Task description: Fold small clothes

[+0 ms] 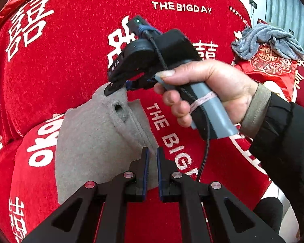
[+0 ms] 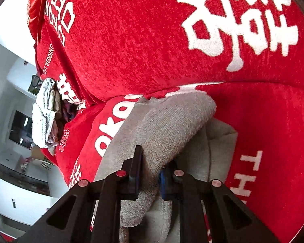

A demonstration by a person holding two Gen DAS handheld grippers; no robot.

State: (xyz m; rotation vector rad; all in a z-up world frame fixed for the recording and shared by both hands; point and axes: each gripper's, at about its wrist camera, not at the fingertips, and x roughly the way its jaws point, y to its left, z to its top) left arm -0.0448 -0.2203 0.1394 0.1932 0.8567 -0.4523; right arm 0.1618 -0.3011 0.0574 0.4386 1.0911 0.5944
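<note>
On the red cover (image 1: pixel 87 46) printed with white characters and "THE BIG DAY": one grey garment (image 1: pixel 95 139), knitted, small, lying across the cushioned surface.

Left tool (image 1: pixel 153 158): seen from its own camera, jaws narrow, blue pads nearly together with a slim gap; the garment's edge lies right at the tips, and whether cloth is pinched there cannot be told.

Right tool (image 2: pixel 150 168): jaws drawn close on a thick fold of the grey garment (image 2: pixel 162 125), cloth squeezed between the pads and raised in a ridge above the flat layer beneath. From the left camera, the same tool (image 1: pixel 116 87) grips the garment's far corner, which stands lifted to a point.

Right hand (image 1: pixel 204 85): wrapped round the tool's grey handle, dark sleeve (image 1: pixel 283 141) behind it, black cable hanging below.

Grey cloth (image 1: pixel 267 40): crumpled heap on a red embroidered cushion (image 1: pixel 271 68), far right, well apart from the garment.

Pale bundle (image 2: pixel 44 113): beside the cover's left edge in the right camera.
</note>
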